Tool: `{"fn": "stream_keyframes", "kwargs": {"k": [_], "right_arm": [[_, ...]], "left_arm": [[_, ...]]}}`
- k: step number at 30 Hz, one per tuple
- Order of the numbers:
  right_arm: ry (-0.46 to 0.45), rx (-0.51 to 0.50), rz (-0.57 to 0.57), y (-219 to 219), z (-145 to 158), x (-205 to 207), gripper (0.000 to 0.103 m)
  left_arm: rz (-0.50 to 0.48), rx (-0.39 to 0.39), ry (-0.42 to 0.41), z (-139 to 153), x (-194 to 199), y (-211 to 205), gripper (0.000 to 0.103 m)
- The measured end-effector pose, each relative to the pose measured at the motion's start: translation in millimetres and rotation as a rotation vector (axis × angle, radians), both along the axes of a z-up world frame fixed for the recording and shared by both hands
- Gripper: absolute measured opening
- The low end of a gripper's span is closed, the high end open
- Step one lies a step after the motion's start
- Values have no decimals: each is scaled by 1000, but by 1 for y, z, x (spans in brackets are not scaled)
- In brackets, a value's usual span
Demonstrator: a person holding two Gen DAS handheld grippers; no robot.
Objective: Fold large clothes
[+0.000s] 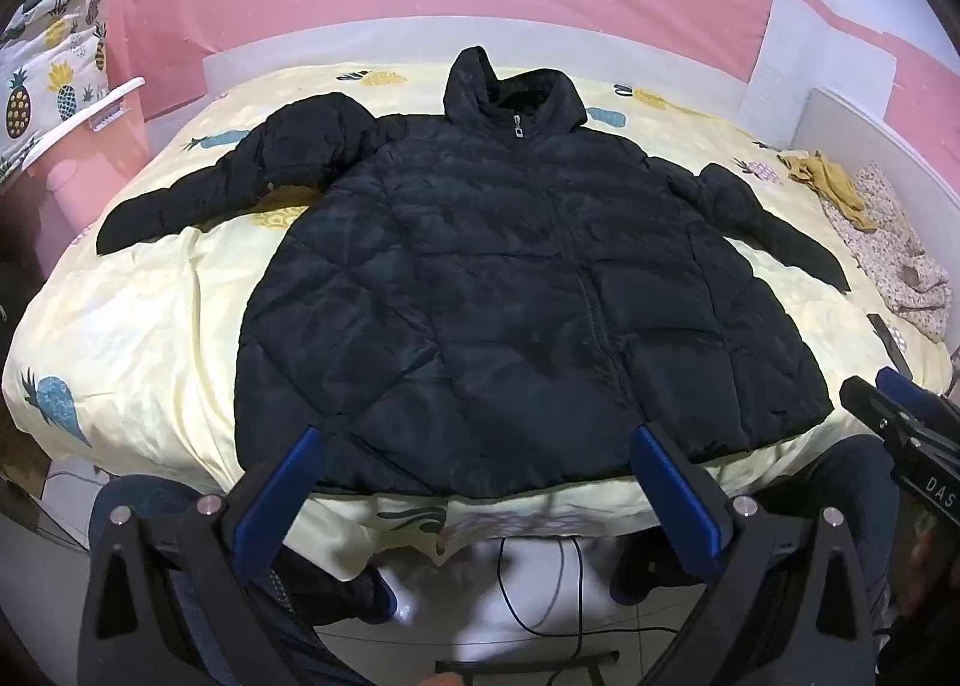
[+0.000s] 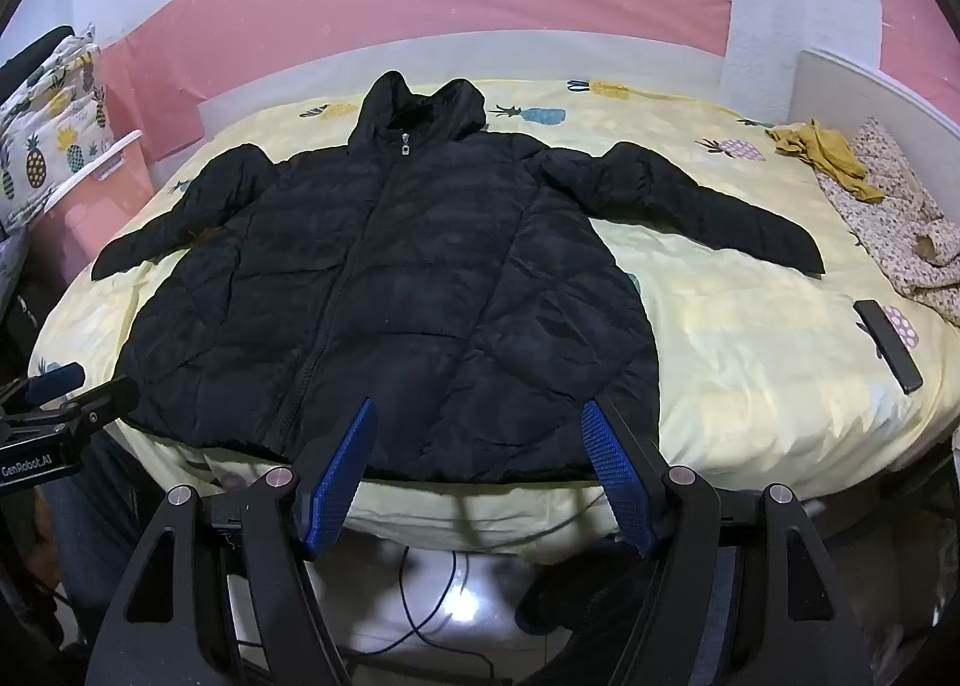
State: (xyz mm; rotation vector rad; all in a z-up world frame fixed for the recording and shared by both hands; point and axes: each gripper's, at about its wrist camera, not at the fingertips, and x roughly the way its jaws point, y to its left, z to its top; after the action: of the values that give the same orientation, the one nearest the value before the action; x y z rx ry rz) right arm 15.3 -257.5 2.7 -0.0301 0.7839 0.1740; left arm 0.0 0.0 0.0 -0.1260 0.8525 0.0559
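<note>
A black hooded puffer jacket (image 1: pixel 510 278) (image 2: pixel 384 290) lies flat and zipped on the bed, hood at the far side, both sleeves spread outward. My left gripper (image 1: pixel 480 440) hovers open over the jacket's near hem, nothing between its blue pads (image 1: pixel 282 488). My right gripper (image 2: pixel 480 416) is also open above the hem, right of the zipper, its blue pads (image 2: pixel 618 476) apart from the fabric. In the left wrist view the right gripper (image 1: pixel 900 422) shows at the right edge; in the right wrist view the left gripper (image 2: pixel 66 398) shows at the left edge.
The bed has a pale yellow pineapple-print cover (image 1: pixel 138 326) (image 2: pixel 750 338). A floral garment (image 2: pixel 900 242) and a mustard cloth (image 2: pixel 822 152) lie at its right side, beside a dark remote (image 2: pixel 888 344). A pink-and-white wall stands behind. Cables (image 1: pixel 540 584) run on the floor below.
</note>
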Motion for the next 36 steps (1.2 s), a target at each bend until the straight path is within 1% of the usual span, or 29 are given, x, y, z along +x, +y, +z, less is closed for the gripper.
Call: {"fn": "stream_keyframes", "kwargs": {"k": [8,12,14,17,36], "right_arm": [[4,-2,-1,1,-1,1,71],[7,-2,0,0,4,1,71],[8,-2,0,2,-4,-1,71],[9,-1,0,4,-5,1,71],[14,-4,1,3,-5,1,71]], "left_arm": [[0,-5,4,0,0,0,103],[0,-8,6,0,0,0,103],[0,-8,9,0,1,0,103],[1,-10,10,-1,-1,-1,103],[-2,-25,16,-6,0,0,103]]}}
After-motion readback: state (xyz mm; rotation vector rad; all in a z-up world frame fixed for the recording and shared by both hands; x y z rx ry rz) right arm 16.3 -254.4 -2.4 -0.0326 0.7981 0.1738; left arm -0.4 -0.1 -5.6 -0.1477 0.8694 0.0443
